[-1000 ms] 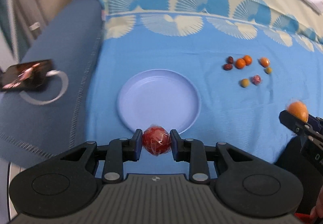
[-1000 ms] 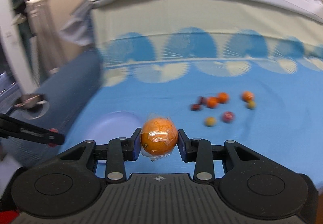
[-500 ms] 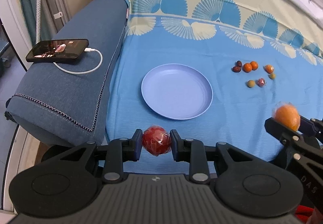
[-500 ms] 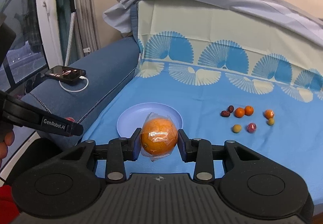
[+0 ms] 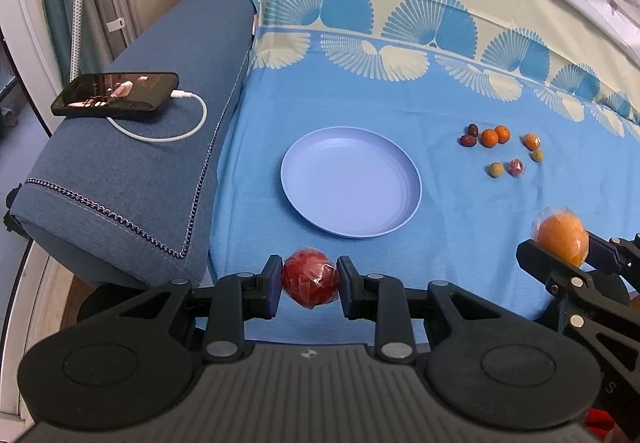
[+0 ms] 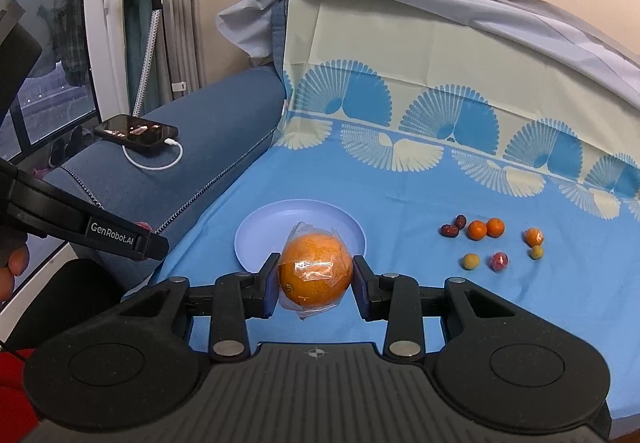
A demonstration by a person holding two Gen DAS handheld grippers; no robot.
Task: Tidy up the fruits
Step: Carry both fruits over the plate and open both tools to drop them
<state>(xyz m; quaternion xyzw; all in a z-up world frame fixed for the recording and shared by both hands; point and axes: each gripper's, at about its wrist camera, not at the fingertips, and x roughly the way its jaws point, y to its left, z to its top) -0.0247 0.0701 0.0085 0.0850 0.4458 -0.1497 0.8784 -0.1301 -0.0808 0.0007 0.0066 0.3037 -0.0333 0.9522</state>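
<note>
Fruits, wrapped: red fruit (image 5: 310,284) in left gripper (image 5: 309,285), jaws clamped on its sides, lower ctr | orange (image 6: 316,274) pinched likewise in right gripper (image 6: 316,277), ctr | film prob. slippery, flesh soft, light; grip at widest girth | both held level, short of plate (image 5: 408,203) | loose fruits (image 5: 490,138) right of plate

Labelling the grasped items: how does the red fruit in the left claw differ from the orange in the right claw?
Colour: the plastic-wrapped round red fruit is deep red, while the plastic-wrapped round orange is orange.
Size: the red fruit looks smaller; the orange fills a wider gap between its fingers.
Holder: the red fruit sits in the left claw, the orange in the right claw.
Shared: both are clear-wrapped, round, and held above the blue cloth, short of the lilac plate.
</note>
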